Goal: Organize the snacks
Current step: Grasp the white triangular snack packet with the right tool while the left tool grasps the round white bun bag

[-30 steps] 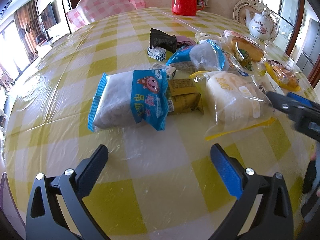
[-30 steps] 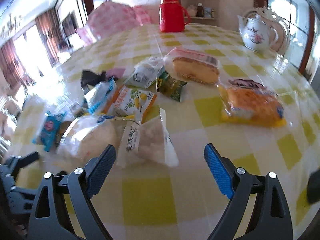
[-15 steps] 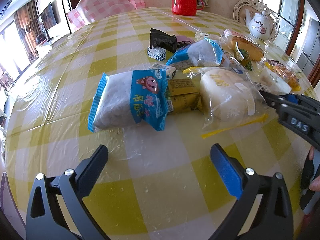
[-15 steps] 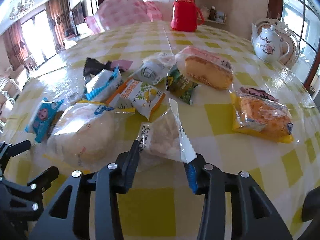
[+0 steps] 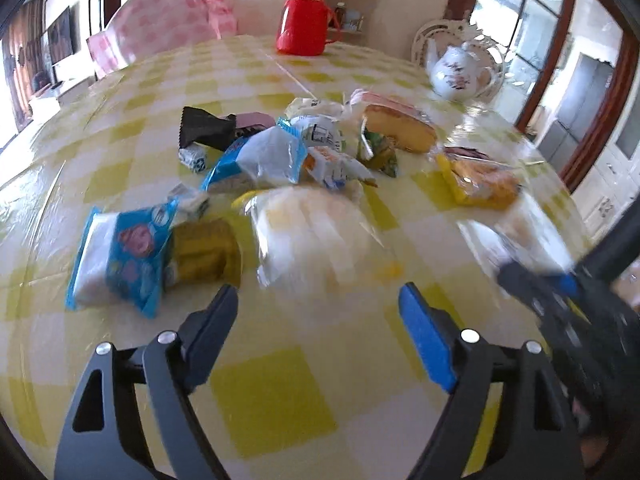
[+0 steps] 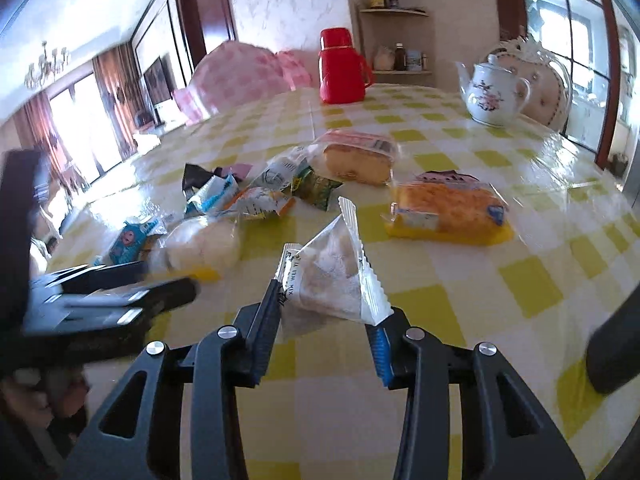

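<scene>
My right tool (image 6: 325, 322) has its blue pads pressed on a small clear plastic snack packet with crimped white ends (image 6: 332, 276), which stands tilted up off the yellow-and-white checked table (image 6: 440, 304) at the lower middle of the right wrist frame; the pale contents are too blurred to name. In the left wrist frame that same packet is only a smeared white shape at the right edge, with the right tool partly cut off there.

My left tool (image 5: 318, 320) is closing, yet nothing sits between its fingers; only bare table shows in the gap. Just above it, in the middle of the frame, lies a large clear bag holding a pale round bun (image 5: 316, 236), badly blurred. To its left lies a blue cartoon-printed wrapper with white filling (image 5: 120, 258), overlapping a yellow-brown packet (image 5: 204, 250) whose left part it hides.

Further up the frame the remaining snacks crowd together and overlap, so several are hard to tell apart. A wrapped orange cake on yellow backing (image 6: 448, 210) lies apart at the right. A red plastic thermos jug (image 6: 342, 66) and a white flowered teapot (image 6: 496, 94) stand at the table's far edge.
</scene>
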